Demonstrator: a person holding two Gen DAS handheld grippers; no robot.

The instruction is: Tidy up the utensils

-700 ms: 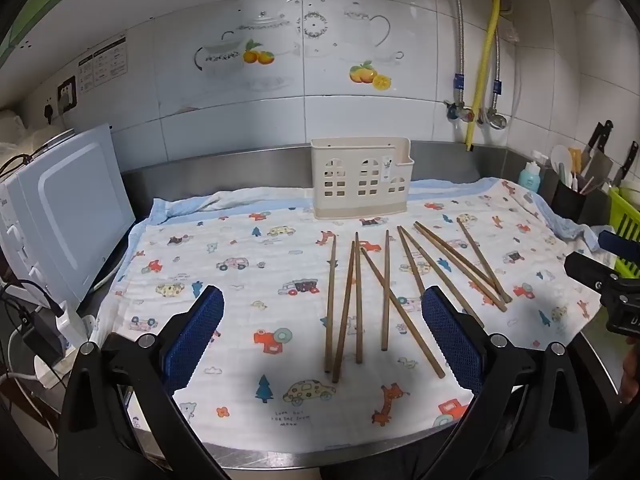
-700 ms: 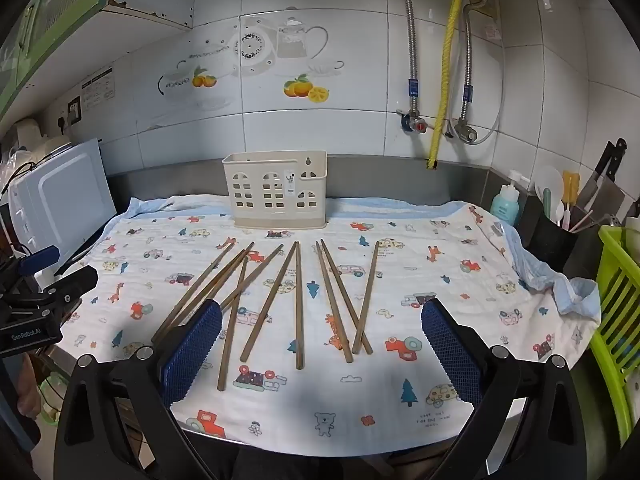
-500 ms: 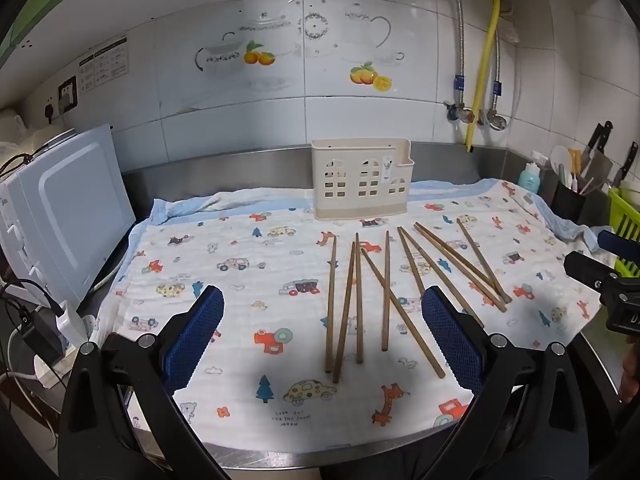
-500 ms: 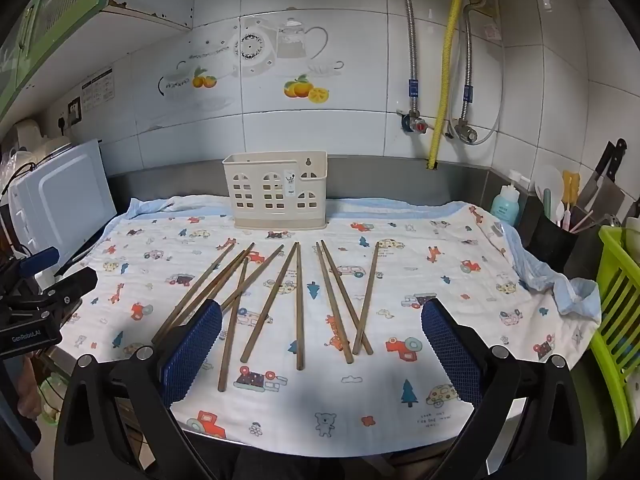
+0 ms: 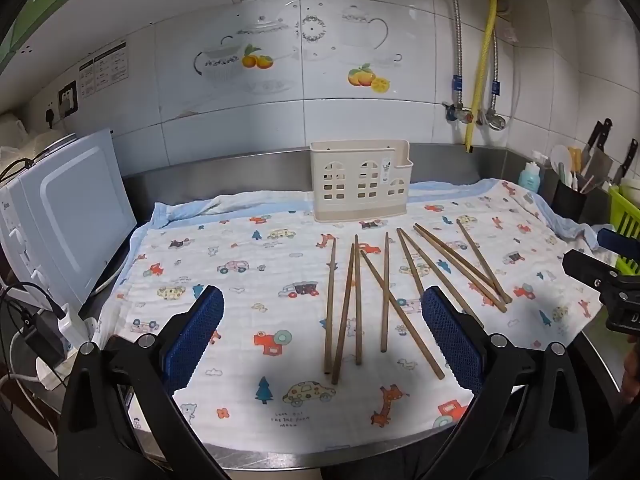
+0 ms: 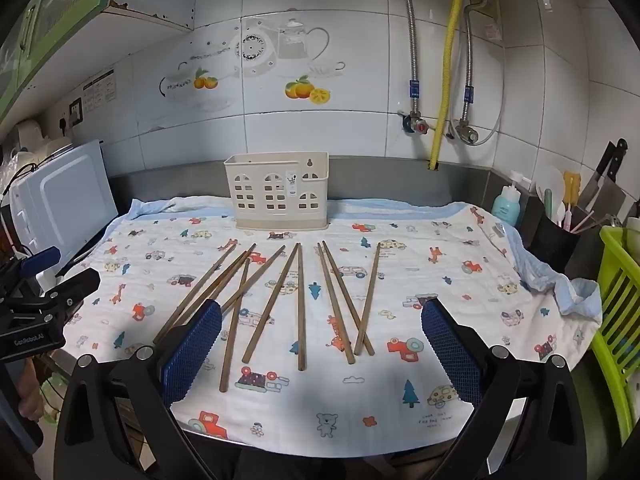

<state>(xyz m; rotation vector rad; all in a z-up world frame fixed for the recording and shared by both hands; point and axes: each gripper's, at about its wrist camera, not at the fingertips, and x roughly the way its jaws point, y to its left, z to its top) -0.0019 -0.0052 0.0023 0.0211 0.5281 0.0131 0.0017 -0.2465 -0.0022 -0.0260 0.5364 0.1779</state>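
Left wrist view: the left gripper (image 5: 322,340) gapes fully, empty, above loose brown wooden chopsticks (image 5: 357,300); the cream slotted plastic holder (image 5: 361,181) stands at twelve o'clock.

Right wrist view: the right gripper (image 6: 321,342) likewise wide, empty, probably choosing a stick.

1. The thin brown chopsticks (image 5: 384,292) are seen to be of wood, matt and smooth.
2. The cream slotted utensil holder (image 5: 361,180) is made of plastic with a slight sheen.
3. The white cloth with printed cartoon cars (image 6: 420,360) is seen as soft woven fabric, matt and finely ribbed.
4. The grey countertop edge (image 5: 304,458) is of brushed metal, dully reflective.
5. The white wall tiles (image 6: 360,32) are glossy ceramic.
6. The blue pads (image 6: 192,352) of the right gripper (image 6: 322,350) are given a rough, gridded texture, on black matt plastic fingers.
7. The lime-green rack (image 6: 618,308) is of glossy plastic.
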